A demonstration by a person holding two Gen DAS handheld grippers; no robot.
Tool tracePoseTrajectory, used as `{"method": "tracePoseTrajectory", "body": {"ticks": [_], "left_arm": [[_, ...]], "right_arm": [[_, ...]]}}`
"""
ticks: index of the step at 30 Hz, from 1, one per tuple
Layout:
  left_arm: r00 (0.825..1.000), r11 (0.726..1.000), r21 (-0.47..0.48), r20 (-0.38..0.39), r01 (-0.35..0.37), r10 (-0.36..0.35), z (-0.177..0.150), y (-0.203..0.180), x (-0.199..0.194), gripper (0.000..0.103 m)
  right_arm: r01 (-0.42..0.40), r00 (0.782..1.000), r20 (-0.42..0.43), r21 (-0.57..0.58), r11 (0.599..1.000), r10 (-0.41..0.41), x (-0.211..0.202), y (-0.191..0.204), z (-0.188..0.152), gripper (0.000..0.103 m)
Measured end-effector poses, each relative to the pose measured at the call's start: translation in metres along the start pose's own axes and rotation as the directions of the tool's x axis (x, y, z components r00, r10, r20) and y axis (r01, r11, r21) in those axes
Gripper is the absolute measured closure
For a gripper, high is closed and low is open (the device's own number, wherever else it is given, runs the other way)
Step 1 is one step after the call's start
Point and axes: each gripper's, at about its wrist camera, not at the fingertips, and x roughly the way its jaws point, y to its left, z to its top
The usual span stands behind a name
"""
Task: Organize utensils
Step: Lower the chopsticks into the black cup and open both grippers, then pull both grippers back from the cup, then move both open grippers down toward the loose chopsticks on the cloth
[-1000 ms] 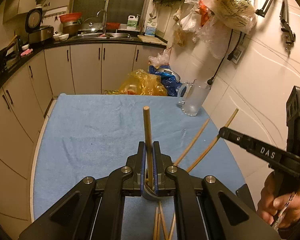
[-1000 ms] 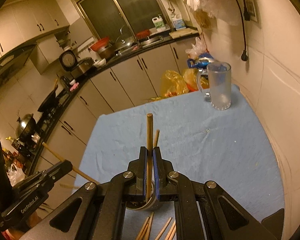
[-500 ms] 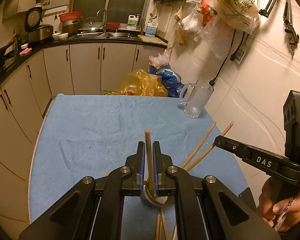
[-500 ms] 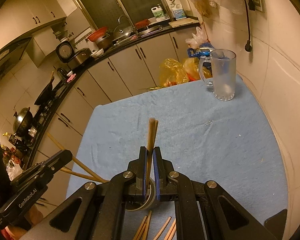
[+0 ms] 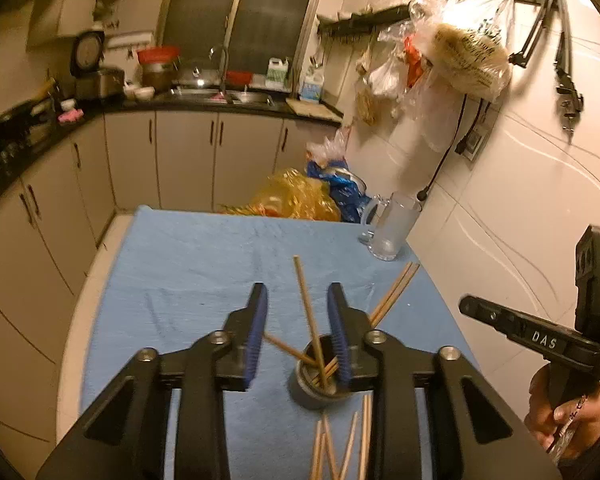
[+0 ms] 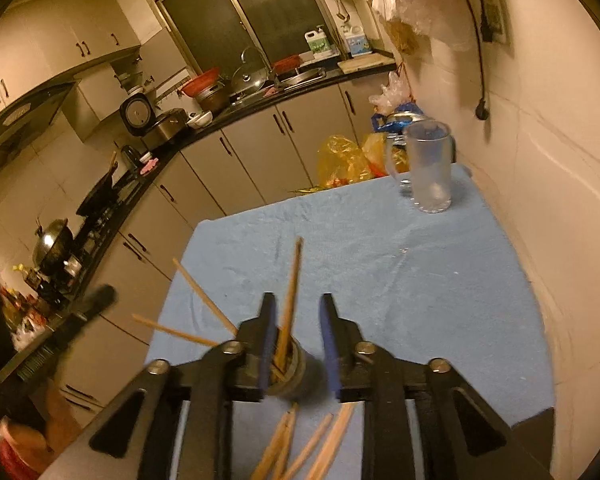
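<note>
A blue cloth (image 5: 204,264) covers the table (image 5: 74,344), which stands against a pale wall (image 5: 512,184) with kitchen cabinets (image 5: 184,160) behind. At the far right corner of the cloth stands a glass mug (image 5: 392,226), upright and well apart from everything else.

Near the front edge sits a small dark cup (image 5: 318,380), upright, with several chopsticks (image 5: 307,312) standing in it and fanning outward — one nearly straight up, a pair leaning right, one leaning left. More loose chopsticks (image 5: 340,448) lie flat on the cloth just in front of the cup.

The left gripper (image 5: 296,332) hovers over the cup, its jaws having just been opening; they stand apart now, with the tall chopstick rising between them but touched by neither blue pad. The right gripper (image 6: 298,340) does the same from the other side — jaws just parted, a chopstick (image 6: 291,300) upright in the gap, free of the pads, the cup (image 6: 290,372) partly hidden behind its left finger. A hand (image 5: 560,412) holding the right gripper's handle shows at the edge of the left view.
</note>
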Motion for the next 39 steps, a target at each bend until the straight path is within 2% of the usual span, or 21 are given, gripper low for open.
{"method": "tracePoseTrajectory", "body": {"ticks": [4,9,14,21,29,39], "left_arm": [[1.000,1.000,-0.003,-0.002,-0.010,0.010,-0.024,0.004,-0.025,0.070],[0.997,1.000,-0.003,-0.080,-0.018,0.018,-0.074,0.006,-0.039,0.069],[0.985,0.999,-0.015,-0.171,-0.040,0.036,-0.125,0.012,-0.049,0.069],[0.976,0.995,0.028,-0.194,-0.093,0.097,-0.162,0.025,-0.084,0.069],[0.968,0.986,0.022,-0.187,-0.167,0.168,-0.178,0.053,-0.124,0.069],[0.967,0.984,0.034,-0.182,-0.174,0.177,-0.186,0.058,-0.146,0.069]], "right_arm": [[0.051,0.998,-0.048,-0.023,0.998,-0.052,-0.009,-0.012,-0.032,0.071],[0.056,0.983,-0.178,0.012,0.998,-0.053,0.004,-0.021,-0.080,0.071],[0.050,0.960,-0.274,-0.037,0.998,-0.059,0.020,0.000,-0.121,0.071],[0.022,0.964,-0.262,-0.104,0.994,-0.048,0.023,0.046,-0.140,0.071],[-0.030,0.958,-0.287,-0.157,0.987,-0.017,0.027,0.093,-0.168,0.071],[-0.032,0.961,-0.278,-0.146,0.989,-0.010,0.018,0.110,-0.184,0.071]]}}
